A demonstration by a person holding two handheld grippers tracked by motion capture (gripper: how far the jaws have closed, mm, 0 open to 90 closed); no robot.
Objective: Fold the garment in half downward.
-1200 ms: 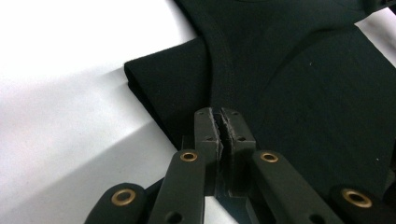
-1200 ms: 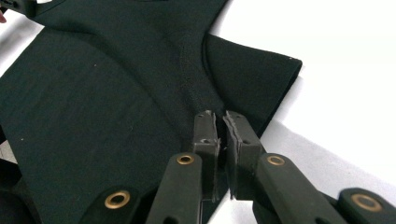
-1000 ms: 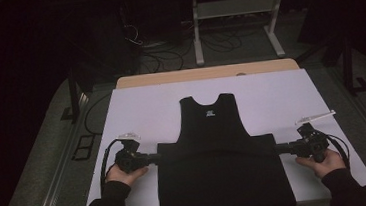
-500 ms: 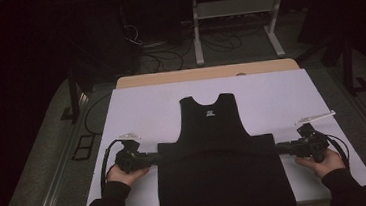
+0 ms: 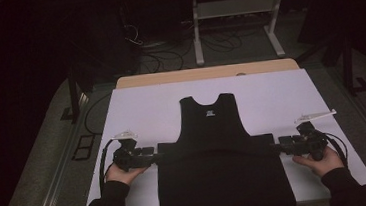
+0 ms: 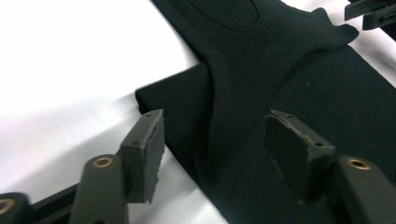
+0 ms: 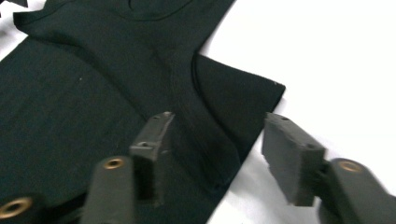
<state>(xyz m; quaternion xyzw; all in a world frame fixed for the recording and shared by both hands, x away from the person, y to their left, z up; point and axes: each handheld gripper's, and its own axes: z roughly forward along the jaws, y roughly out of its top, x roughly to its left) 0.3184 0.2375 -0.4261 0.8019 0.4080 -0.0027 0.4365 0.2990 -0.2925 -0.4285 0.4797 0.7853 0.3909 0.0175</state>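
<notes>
A black top [image 5: 222, 170] lies flat on the white tabletop [image 5: 151, 106], its near half folded up over itself so the fold runs left to right between the two claws and the neck points far. At the left end of that fold the left claw [image 5: 150, 158] sits with its jaws released: they have just been opening, and in the left gripper view the fabric [image 6: 243, 93] lies between the pads [image 6: 147, 154] without being pinched. The right claw [image 5: 281, 148] matches it at the right end, jaws also just opened and standing apart over the cloth [image 7: 140, 70], nothing grasped. The step looks like letting go after a fold has been laid down. The next move probably calls for backing both claws clear without dragging the edge, then taking new corners for a sideways fold, gripping all layers at once. The near hem runs off the bottom of the high view, so how the lower edge lies cannot be told. Black on black hides the layer edges, and the small label [image 5: 210, 113] below the neck is unreadable. The dark room beyond the tabletop is hard to make out.
</notes>
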